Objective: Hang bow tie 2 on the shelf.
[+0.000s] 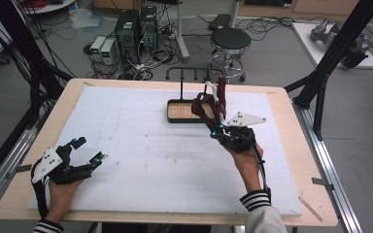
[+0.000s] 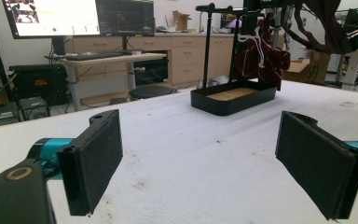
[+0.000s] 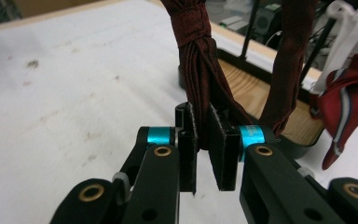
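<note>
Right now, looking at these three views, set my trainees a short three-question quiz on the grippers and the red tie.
1. True or false: the left gripper holds the red tie.
2. Where does the tray sit: A, at the near edge; B, toward the far side, under the rack; C, on the floor?
3. Fill in: the right gripper is shut on the ____.

Key:
1. False; its jaws stand open over the bare white mat.
2. B.
3. Red tie; the pads pinch the bunched cloth.
</note>
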`<state>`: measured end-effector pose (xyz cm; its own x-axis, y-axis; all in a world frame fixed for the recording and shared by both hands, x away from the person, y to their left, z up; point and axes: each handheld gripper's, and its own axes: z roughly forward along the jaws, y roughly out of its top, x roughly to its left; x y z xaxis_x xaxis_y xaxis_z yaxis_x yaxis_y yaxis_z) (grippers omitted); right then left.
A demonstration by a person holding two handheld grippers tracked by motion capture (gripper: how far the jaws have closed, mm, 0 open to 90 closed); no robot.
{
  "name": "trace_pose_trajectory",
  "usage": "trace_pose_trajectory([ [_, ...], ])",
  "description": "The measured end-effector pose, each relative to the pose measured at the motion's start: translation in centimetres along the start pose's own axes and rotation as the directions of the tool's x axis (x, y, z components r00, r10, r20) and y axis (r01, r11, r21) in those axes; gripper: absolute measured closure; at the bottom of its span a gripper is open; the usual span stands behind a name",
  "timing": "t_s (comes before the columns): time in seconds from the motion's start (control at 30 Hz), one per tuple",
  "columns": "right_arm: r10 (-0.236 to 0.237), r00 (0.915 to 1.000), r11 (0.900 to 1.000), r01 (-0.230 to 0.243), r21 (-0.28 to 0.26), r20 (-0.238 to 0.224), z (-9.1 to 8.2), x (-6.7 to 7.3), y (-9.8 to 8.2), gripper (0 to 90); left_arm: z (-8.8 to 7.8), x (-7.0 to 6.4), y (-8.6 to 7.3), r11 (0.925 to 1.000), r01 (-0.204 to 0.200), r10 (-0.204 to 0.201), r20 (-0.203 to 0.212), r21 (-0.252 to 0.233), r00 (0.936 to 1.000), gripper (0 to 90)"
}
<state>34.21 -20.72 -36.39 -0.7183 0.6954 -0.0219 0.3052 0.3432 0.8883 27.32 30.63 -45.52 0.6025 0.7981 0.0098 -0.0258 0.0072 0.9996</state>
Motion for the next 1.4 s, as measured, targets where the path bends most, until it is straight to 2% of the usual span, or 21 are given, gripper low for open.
trace_pose_trajectory([
  [0.1, 0.018, 0.9997, 1.0, -0.018, -0.021, 0.015, 0.1, 0.1, 0.3, 82.6, 0.0, 0.0, 0.0, 1.0, 0.0, 0.0, 0.0, 0.0, 1.0, 15.1],
  [0.2, 0.017, 0.9987, 0.999, -0.015, -0.036, 0.048, 0.4, 0.1, 0.5, 82.6, 0.0, 0.0, 0.0, 1.0, 0.0, 0.0, 0.0, 0.0, 1.0, 15.1],
  [0.27, 0.032, 0.997, 0.998, -0.028, -0.055, 0.07, 0.5, 0.2, 0.6, 82.6, 0.0, 0.0, 0.0, 1.0, 0.0, 0.0, 0.0, 0.0, 1.0, 15.1],
  [0.33, 0.025, 0.9952, 0.997, -0.018, -0.072, 0.095, 0.7, 0.2, 0.9, 82.6, 0.0, 0.0, 0.0, 1.0, 0.001, -0.001, 0.001, 0.0, 1.0, 15.1],
  [0.53, 0.038, 0.9925, 0.996, -0.028, -0.085, 0.117, 1.2, 0.0, 1.3, 82.6, 0.0, 0.0, 0.0, 1.0, 0.002, -0.002, 0.001, -0.001, 1.0, 15.1],
  [0.73, 0.086, 0.9868, 0.99, -0.069, -0.123, 0.137, 1.7, -0.3, 1.7, 82.9, 0.0, 0.0, 0.0, 1.0, 0.003, -0.003, 0.001, -0.001, 1.0, 15.1],
  [1.0, 0.113, 0.9782, 0.981, -0.082, -0.178, 0.174, 1.8, -0.5, 2.8, 82.8, 0.0, 0.0, 0.0, 1.0, 0.002, -0.002, 0.001, -0.001, 1.0, 15.1],
  [1.4, 0.135, 0.966, 0.976, -0.091, -0.2, 0.22, 2.9, -1.2, 3.8, 82.8, 0.0, 0.0, 0.0, 1.0, 0.004, -0.004, 0.001, -0.001, 1.0, 15.1],
])
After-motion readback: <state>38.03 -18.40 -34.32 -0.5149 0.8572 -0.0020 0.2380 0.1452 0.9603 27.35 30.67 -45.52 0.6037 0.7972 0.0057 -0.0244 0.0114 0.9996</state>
